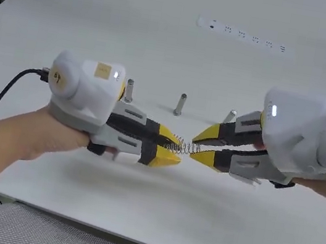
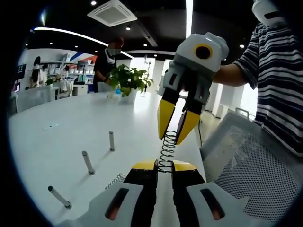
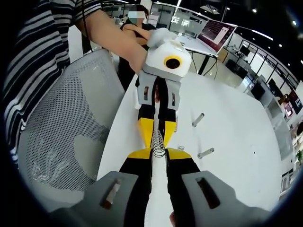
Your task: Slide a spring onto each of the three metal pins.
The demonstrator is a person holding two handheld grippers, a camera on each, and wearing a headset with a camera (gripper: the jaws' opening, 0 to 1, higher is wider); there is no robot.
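Metal spring (image 1: 185, 145) hangs in the air between your two grippers, above the white table (image 1: 166, 28) and just in front of the three metal pins (image 1: 180, 104). Your left gripper (image 1: 174, 150) has its jaws narrowed onto one end. Your right gripper (image 1: 196, 149) pinches the other end at its tips.

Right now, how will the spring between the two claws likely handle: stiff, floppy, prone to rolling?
The spring is thin-wired and open-coiled, so probably light and bendy; it seems to bow slightly between left claw and right claw. Round, it would likely roll on the table.
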